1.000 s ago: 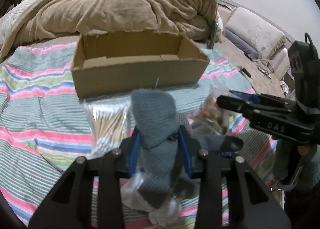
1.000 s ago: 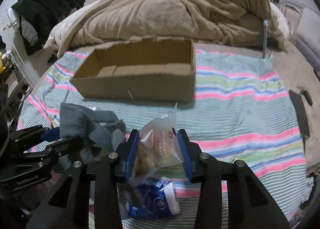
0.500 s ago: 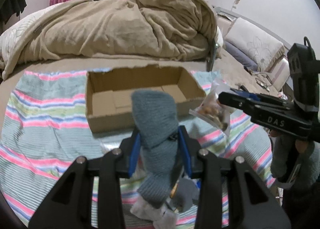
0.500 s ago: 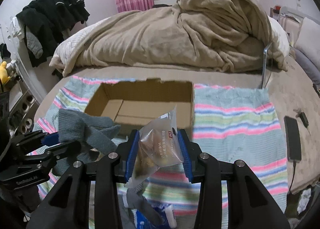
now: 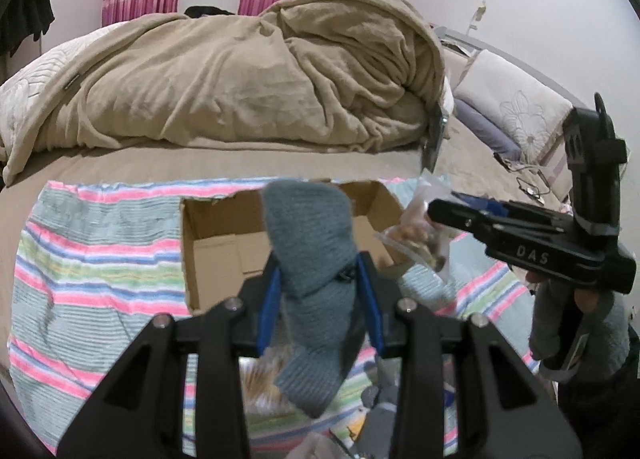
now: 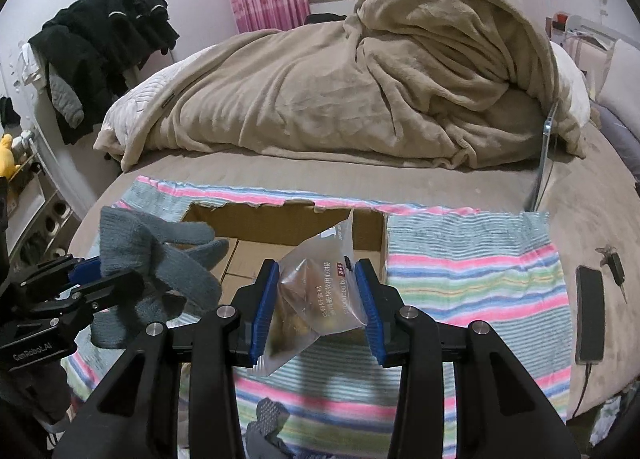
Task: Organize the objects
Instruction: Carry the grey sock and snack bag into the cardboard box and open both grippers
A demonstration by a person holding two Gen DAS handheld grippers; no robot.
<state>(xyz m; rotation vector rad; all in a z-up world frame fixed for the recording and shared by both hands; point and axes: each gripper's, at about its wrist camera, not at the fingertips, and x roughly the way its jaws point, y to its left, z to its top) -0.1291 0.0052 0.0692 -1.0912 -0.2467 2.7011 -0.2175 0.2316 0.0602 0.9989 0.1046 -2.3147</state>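
Note:
My left gripper (image 5: 318,299) is shut on a grey-blue knitted glove (image 5: 310,259), which hangs between its blue pads above the striped cloth. The same glove (image 6: 156,255) shows at the left of the right wrist view. My right gripper (image 6: 316,301) is shut on a clear snack bag (image 6: 316,295) with brown pieces inside; that bag (image 5: 420,235) appears at the right in the left wrist view. An open cardboard box (image 5: 224,247) sits on the cloth just beyond both grippers, and what I can see of its inside (image 6: 256,255) is bare.
A striped towel (image 6: 472,275) covers the bed, with a heaped tan blanket (image 6: 360,83) behind the box. A phone (image 6: 590,315) and keys lie at the right. More small items (image 5: 260,387) lie on the cloth under my left gripper. Dark clothes (image 6: 100,43) hang at the far left.
Both grippers have risen and moved toward the box, each still holding its item. The box now appears lower in both views, with its inside more exposed.

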